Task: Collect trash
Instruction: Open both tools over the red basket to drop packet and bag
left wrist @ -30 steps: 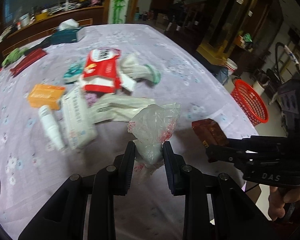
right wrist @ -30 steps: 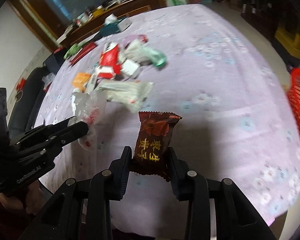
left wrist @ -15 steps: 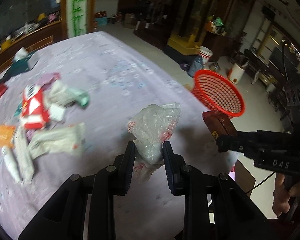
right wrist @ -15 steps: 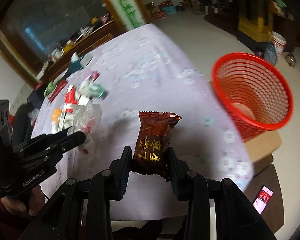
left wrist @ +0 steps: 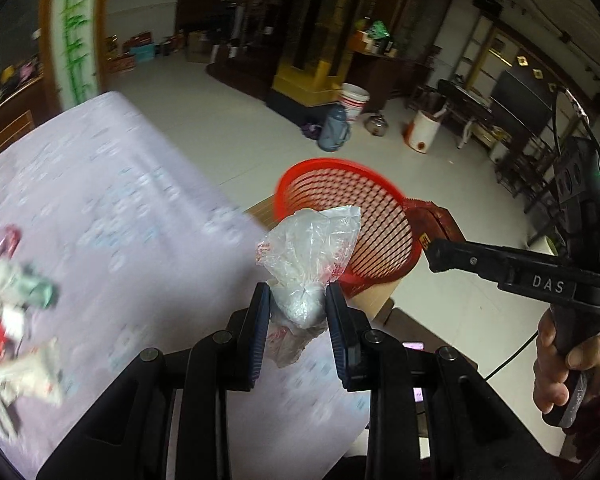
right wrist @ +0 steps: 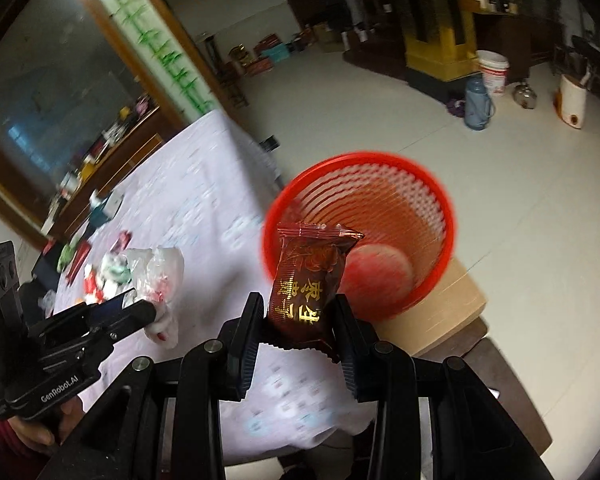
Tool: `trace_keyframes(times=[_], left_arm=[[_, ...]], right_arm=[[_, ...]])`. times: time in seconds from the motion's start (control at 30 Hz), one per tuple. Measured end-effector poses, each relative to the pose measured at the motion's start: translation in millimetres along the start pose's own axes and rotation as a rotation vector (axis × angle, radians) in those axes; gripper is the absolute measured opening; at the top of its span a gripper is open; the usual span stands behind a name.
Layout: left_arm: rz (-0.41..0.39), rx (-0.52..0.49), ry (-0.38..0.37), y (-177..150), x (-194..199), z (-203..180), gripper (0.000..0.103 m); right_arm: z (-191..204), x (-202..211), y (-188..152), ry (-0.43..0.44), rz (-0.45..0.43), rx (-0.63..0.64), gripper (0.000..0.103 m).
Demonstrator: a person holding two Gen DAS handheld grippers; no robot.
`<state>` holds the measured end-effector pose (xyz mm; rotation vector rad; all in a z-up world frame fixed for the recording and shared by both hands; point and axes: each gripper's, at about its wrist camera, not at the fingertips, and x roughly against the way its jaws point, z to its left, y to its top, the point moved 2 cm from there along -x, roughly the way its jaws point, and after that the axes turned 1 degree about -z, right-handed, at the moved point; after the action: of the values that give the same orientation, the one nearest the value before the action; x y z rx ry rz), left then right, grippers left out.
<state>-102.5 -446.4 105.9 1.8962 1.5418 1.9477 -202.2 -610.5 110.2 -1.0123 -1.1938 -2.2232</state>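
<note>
My left gripper is shut on a crumpled clear plastic bag with red print, held over the table's edge. My right gripper is shut on a dark red snack wrapper with gold characters. A red mesh basket stands on a tan box just beyond the table corner, right in front of both grippers. From the left wrist view the right gripper holds the wrapper against the basket's rim. In the right wrist view the left gripper carries the bag at the left.
Several wrappers and packets lie on the lilac flowered tablecloth at the left. A tan box bears the basket. On the floor beyond stand a white bucket, a blue flask and dark furniture. A hand grips the right handle.
Both grippers have swung right, away from the trash pile, to the table corner. The red basket has grown larger and now sits directly ahead. Both holds are unchanged.
</note>
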Motion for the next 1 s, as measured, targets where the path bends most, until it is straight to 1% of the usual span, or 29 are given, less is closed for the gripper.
trace_keyframes(times=[0.1, 0.27, 0.3, 0.33, 0.4, 0.47, 0.5, 0.53, 0.67, 0.77, 1.0], left_arm=[[0.006, -0.017, -0.022, 20, -21, -16, 0.027], [0.017, -0.042, -0.018, 50, -62, -35, 0.027], [0.018, -0.041, -0.017, 54, -68, -36, 0.029], [0.022, -0.042, -0.015, 58, -74, -37, 0.032], [0.016, -0.032, 0.0, 66, -84, -38, 0.056], [0.001, -0.002, -0.001, 73, -86, -36, 0.058], [0.0, 0.006, -0.006, 74, -85, -35, 0.058], [-0.001, 0.012, -0.008, 75, -83, -34, 0.058], [-0.009, 0.018, 0.023, 67, -69, -25, 0.058], [-0.025, 0.044, 0.04, 60, -55, -15, 0.058], [-0.079, 0.087, 0.121, 32, -7, 20, 0.058]], right_arm=[[-19, 1, 17, 0.005, -0.013, -0.034, 0.038], [-40, -7, 43, 0.013, -0.02, -0.062, 0.038], [-43, -10, 49, 0.01, -0.024, -0.064, 0.038], [-46, -14, 55, 0.008, -0.025, -0.064, 0.04], [-49, -21, 65, 0.006, -0.022, -0.068, 0.041], [-51, -27, 72, 0.001, -0.019, -0.07, 0.045], [-52, -29, 75, 0.004, -0.018, -0.07, 0.05], [-52, -30, 77, 0.002, -0.017, -0.07, 0.051], [-49, -29, 77, 0.011, -0.011, -0.061, 0.051], [-36, -26, 72, 0.034, -0.004, -0.046, 0.051], [27, -21, 45, 0.101, 0.019, 0.046, 0.052]])
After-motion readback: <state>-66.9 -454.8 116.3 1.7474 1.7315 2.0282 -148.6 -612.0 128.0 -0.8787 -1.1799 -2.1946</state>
